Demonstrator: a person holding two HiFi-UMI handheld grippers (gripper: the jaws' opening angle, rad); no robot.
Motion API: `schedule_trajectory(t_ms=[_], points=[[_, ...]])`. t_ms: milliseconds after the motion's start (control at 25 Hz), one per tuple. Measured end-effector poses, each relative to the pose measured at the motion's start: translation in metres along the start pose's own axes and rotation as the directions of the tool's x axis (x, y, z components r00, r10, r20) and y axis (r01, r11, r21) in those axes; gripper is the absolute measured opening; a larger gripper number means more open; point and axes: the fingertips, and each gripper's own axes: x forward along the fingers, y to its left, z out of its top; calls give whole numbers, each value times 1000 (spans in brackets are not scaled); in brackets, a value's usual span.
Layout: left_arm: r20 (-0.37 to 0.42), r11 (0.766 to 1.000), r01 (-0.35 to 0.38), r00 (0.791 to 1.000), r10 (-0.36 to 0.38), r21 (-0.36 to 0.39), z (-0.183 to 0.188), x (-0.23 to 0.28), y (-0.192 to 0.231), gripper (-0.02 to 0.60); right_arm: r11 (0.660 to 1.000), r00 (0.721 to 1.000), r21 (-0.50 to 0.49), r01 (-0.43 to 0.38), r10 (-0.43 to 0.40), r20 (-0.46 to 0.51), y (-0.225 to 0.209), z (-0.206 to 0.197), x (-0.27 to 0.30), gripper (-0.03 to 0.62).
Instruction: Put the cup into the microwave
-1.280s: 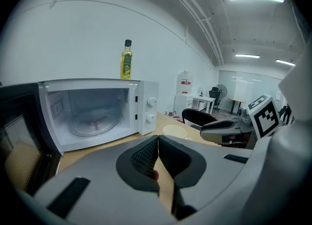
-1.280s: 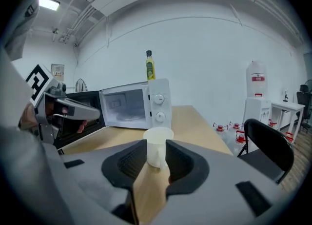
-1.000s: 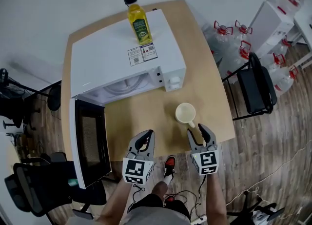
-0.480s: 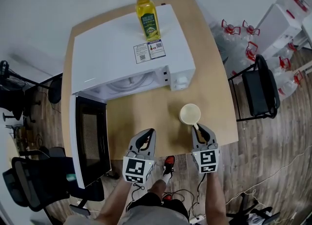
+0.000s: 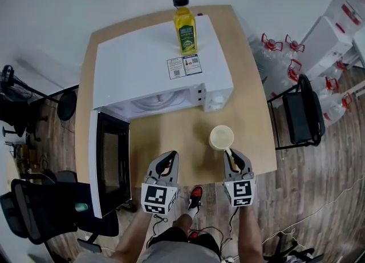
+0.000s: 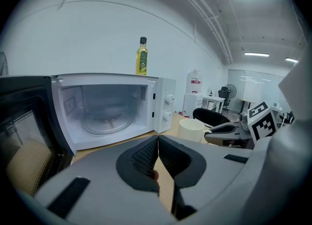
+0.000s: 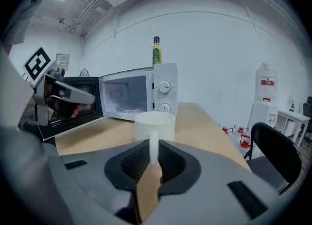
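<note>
Right gripper (image 5: 234,156) is on the job: its fingers (image 7: 130,163) are closing with the cup's handle (image 7: 154,147) between them, pads pinching that thin loop. The handle points back at the person, which makes it the natural place to grab. The cup (image 5: 221,137) stands upright on the tabletop (image 5: 171,139), toward the near edge and its right corner, just in front of the microwave's control side. The microwave (image 5: 154,68) fills the far half, oil bottle (image 5: 185,28) on its roof. Its door (image 5: 108,165) is swung wide past the near-left edge, so the cavity is ready. Left gripper (image 5: 167,162) hangs beside it over the near edge, fingers (image 6: 144,158) clenched on nothing, out of the way.
</note>
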Motion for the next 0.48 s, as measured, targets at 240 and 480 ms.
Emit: schedule_trajectory(t_ms=[240,480], points=[[48,999,-36,998,36,2,20,-19,11,25,1000,998,-11,-18,18,63,12,36,-12,54],[93,997,-76,993,76,-9,40,-47,25,25,999,992,-32,-42,45,119,32,76,-28,54]])
